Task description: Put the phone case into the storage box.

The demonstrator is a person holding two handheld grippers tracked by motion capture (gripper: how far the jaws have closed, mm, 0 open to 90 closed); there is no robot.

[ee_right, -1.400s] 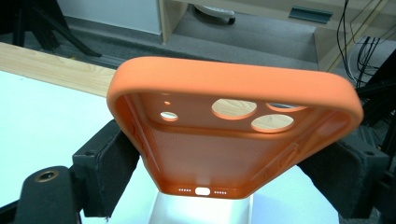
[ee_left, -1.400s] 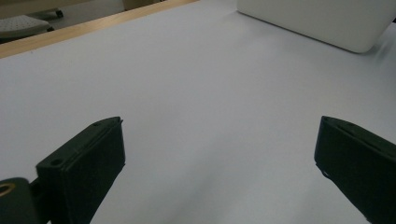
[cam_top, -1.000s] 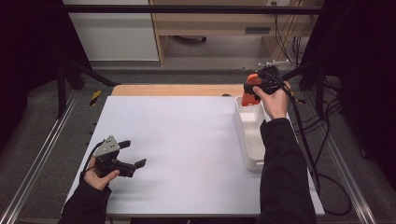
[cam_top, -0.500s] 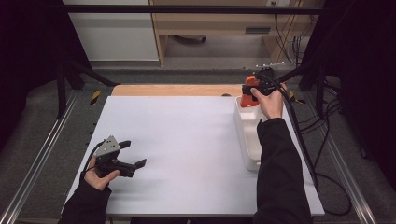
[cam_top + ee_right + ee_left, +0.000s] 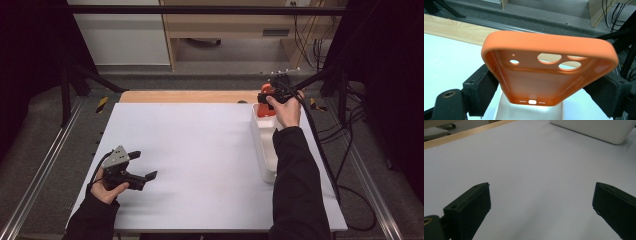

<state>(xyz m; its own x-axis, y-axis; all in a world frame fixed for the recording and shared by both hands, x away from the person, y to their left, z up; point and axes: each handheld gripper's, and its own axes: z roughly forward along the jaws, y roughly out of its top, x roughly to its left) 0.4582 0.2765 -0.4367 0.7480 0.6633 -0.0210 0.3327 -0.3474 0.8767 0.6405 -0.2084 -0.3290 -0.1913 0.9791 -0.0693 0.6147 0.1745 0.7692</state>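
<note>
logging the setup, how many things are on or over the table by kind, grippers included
Grippers: 2, left gripper open over the table, right gripper shut on the case
Orange phone case: 1
White tray: 1
Total: 4

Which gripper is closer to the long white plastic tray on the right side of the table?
Right. The right gripper, holding the orange phone case, hovers over the white tray's far end; the left gripper sits far across the table.
</note>
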